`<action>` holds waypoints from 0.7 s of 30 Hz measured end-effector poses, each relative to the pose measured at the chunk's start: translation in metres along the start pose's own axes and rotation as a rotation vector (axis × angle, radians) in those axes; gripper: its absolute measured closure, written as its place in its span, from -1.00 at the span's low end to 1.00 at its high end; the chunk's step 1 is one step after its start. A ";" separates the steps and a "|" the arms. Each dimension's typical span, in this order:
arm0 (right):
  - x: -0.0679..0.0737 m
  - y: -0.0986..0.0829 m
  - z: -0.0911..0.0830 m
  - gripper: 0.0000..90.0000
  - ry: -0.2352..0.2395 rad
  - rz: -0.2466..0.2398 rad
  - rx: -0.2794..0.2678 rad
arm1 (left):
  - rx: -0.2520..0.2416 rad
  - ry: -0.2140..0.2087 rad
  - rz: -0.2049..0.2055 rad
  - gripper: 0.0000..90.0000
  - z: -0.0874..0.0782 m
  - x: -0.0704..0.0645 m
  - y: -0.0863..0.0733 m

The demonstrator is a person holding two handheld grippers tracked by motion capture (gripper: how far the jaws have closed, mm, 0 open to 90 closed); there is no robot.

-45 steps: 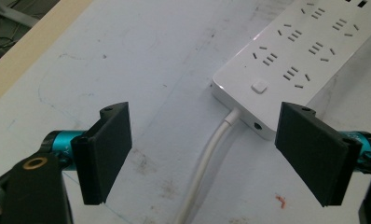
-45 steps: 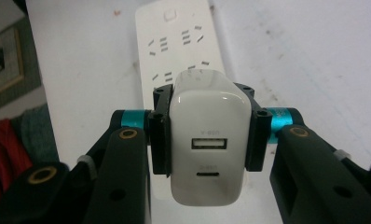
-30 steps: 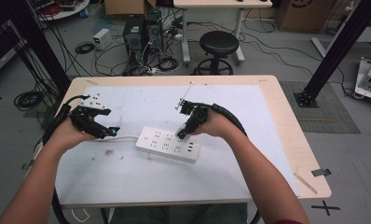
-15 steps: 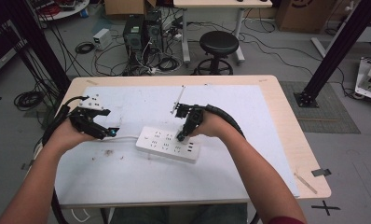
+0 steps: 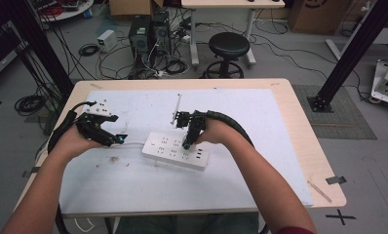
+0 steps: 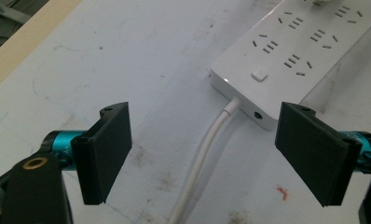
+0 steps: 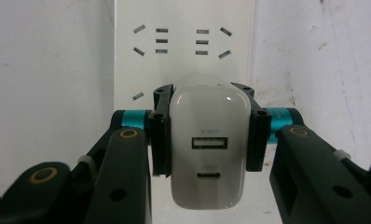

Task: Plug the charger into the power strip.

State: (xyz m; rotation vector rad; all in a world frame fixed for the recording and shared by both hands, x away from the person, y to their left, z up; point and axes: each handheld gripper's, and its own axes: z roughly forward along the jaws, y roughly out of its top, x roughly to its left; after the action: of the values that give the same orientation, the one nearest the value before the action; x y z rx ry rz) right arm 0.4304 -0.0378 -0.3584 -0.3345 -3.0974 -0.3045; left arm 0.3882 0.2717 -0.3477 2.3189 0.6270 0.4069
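Observation:
A white power strip (image 5: 175, 151) (image 6: 286, 51) (image 7: 183, 51) lies on the white mat in the middle of the table. My right gripper (image 5: 186, 145) (image 7: 207, 135) is shut on a white USB charger (image 7: 208, 149), held right over the strip's sockets; whether the charger's pins are in a socket is hidden. The left gripper (image 5: 120, 140) (image 6: 216, 149) stands open just left of the strip's end. Between its jaws runs the strip's white cable (image 6: 200, 154), and neither jaw touches it. The strip's switch button (image 6: 259, 74) is just beyond the jaws.
The white mat (image 5: 133, 180) covers most of the wooden table (image 5: 306, 136). A thin rod (image 5: 177, 105) lies on the mat behind the right gripper. On the floor beyond the table are a black stool (image 5: 228, 48), computer cases (image 5: 150, 34) and cables.
The right gripper has moved slightly left and down onto the strip with the charger. The left gripper has hardly moved.

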 end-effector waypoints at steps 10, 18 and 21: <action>0.001 0.003 0.000 0.41 -0.005 -0.008 0.033 | 0.010 -0.005 0.005 -0.59 0.000 0.000 0.000; 0.004 0.012 0.010 0.41 -0.035 -0.029 0.082 | 0.010 -0.008 0.006 -0.58 0.003 -0.001 0.000; 0.002 0.009 0.010 0.41 -0.015 0.007 0.060 | 0.016 -0.008 0.010 -0.59 0.004 -0.001 0.000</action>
State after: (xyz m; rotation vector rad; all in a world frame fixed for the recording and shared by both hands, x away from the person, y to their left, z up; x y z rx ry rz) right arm 0.4308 -0.0271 -0.3662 -0.3470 -3.1113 -0.2096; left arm 0.3890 0.2686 -0.3503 2.3391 0.6170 0.3985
